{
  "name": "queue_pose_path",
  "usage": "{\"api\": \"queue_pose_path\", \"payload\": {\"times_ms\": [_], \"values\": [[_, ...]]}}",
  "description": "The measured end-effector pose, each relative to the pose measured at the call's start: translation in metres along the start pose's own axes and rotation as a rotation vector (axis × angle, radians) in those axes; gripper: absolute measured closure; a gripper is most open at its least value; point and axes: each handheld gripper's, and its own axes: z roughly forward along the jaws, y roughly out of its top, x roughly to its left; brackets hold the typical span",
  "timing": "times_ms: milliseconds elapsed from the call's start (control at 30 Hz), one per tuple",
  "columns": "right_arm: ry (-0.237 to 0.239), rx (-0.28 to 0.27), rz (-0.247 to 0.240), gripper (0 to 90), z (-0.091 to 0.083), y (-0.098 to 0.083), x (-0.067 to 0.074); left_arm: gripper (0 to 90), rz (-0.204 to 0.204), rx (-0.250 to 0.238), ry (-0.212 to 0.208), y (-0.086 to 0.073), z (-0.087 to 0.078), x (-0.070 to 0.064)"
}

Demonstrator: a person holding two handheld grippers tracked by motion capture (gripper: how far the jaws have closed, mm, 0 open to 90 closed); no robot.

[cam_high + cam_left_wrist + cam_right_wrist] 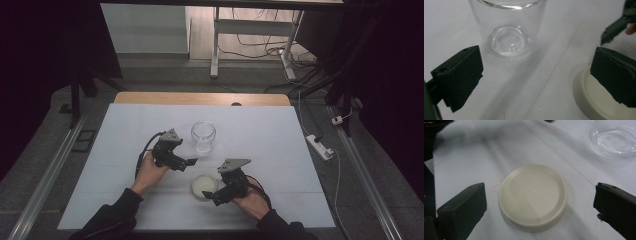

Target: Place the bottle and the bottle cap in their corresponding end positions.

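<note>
A clear glass jar (203,135) stands upright and empty near the middle of the white table. In front of it a round cream lid (204,185) lies flat on the table. My left gripper (191,162) is open, just left of and short of the jar (509,27), with nothing between its jaws; the lid's edge (586,100) shows behind the right jaw. My right gripper (210,196) is open too, its jaws spread wide on either side of the lid (533,196) and apart from it. The jar's base (614,140) shows at the upper right of the right gripper view.
The white table cover (125,135) ends at a wooden edge (200,98) at the back. Beyond it stand a white desk frame (216,45) and floor cables; a power strip (320,147) lies off the table's right side.
</note>
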Motion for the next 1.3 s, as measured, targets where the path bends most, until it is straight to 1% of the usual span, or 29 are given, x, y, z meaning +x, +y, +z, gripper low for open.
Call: {"api": "queue_pose_path", "payload": {"times_ms": [167, 233, 333, 467, 667, 867, 1000, 1167, 1300], "values": [[-0.015, 0.006, -0.012, 0.0, -0.006, -0.002, 0.000, 0.0, 0.003, -0.013, -0.010, -0.006, -0.015, -0.011], [-0.020, 0.007, -0.014, 0.0, -0.008, -0.002, 0.001, 0.0, 0.006, -0.010, -0.004, -0.009, -0.020, -0.014], [-0.025, 0.002, -0.012, 0.0, -0.013, -0.003, 0.001, 0.0, 0.001, 0.001, -0.007, -0.014, -0.027, -0.020], [-0.039, -0.008, -0.006, 0.0, -0.021, -0.005, 0.001, 0.0, 0.002, 0.010, -0.003, -0.021, -0.035, -0.027], [-0.069, -0.021, 0.013, 0.0, -0.038, -0.014, -0.002, 0.0, -0.018, 0.010, 0.000, -0.034, -0.051, -0.035], [-0.102, -0.031, 0.052, 0.0, -0.054, -0.024, -0.007, 0.0, -0.028, 0.027, 0.025, -0.051, -0.068, -0.043], [-0.121, -0.040, 0.083, 0.0, -0.065, -0.032, -0.011, 0.0, -0.048, 0.034, 0.039, -0.065, -0.080, -0.048], [-0.152, -0.049, 0.099, 0.0, -0.077, -0.042, -0.013, 0.0, -0.072, 0.036, 0.075, -0.082, -0.097, -0.052], [-0.179, -0.046, 0.107, 0.0, -0.086, -0.049, -0.013, 0.0, -0.097, 0.031, 0.100, -0.094, -0.110, -0.054]]}}
